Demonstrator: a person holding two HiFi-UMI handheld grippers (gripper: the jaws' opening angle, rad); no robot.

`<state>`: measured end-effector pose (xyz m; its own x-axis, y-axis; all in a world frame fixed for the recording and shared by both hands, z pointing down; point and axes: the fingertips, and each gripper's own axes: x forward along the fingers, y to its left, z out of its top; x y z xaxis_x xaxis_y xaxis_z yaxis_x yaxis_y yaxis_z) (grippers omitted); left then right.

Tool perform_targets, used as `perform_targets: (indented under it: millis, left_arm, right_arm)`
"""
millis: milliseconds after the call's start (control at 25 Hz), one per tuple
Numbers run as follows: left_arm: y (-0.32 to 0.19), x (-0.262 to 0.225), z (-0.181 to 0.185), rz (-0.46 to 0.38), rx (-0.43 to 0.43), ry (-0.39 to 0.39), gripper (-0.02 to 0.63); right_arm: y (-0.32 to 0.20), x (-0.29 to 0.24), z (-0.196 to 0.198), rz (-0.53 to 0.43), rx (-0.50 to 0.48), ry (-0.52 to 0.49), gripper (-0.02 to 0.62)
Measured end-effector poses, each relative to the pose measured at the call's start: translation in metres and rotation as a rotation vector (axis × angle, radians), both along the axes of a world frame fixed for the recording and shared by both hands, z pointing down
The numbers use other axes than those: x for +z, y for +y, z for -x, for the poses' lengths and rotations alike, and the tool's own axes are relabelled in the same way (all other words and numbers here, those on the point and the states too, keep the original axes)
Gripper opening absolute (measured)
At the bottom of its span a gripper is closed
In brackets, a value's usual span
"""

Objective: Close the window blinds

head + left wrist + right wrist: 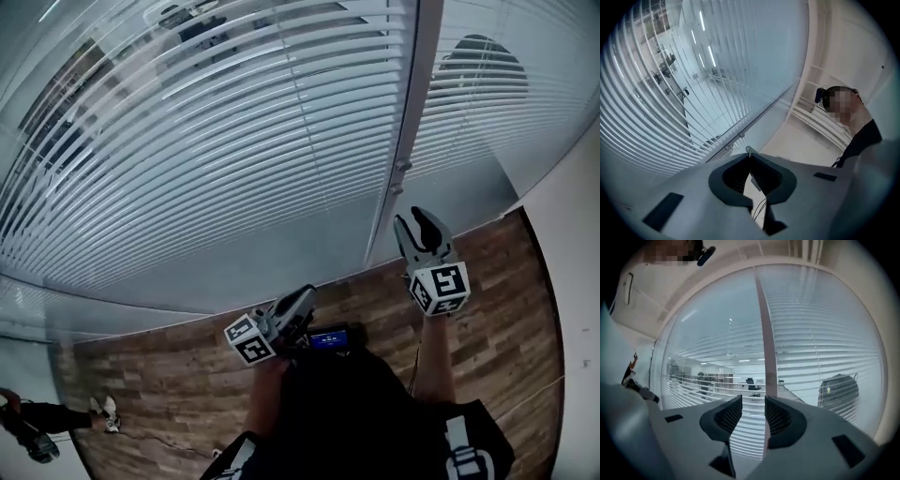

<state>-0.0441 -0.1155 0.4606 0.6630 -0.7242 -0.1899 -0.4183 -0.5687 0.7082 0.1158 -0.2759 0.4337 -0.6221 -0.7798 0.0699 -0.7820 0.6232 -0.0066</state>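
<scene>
Now the right claw (422,220), released and empty, points at the blinds (234,141) near their upright post (412,112); the left claw (302,298), clenched, sits lower.

— How do the jaws stand?
— The left gripper (750,152) has them together at the tips, nothing between.
— And past them?
— Blinds (670,93) fill the left side, with gaps between the slats; a lit room shows through. A person (862,136) in a dark top is at the right.
</scene>
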Motion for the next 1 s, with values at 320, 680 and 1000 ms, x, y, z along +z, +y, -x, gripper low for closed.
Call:
perform_targets:
  millis: [320, 680, 1000]
  left_arm:
    - [-0.013, -0.004, -0.005, -0.016, 0.029, -0.023, 0.015]
    - [-0.032, -0.018, 0.021, -0.105, 0.064, 0.003, 0.015]
    - [-0.038, -0.021, 0.043, -0.120, 0.086, 0.049, 0.015]
  right_arm:
    - [-0.036, -0.038, 0.002, -0.192, 0.187, 0.313, 0.133]
    - [-0.066, -0.042, 0.003, -0.239, 0.344, 0.578, 0.133]
    - [-0.074, -0.035, 0.016, -0.191, 0.333, 0.584, 0.133]
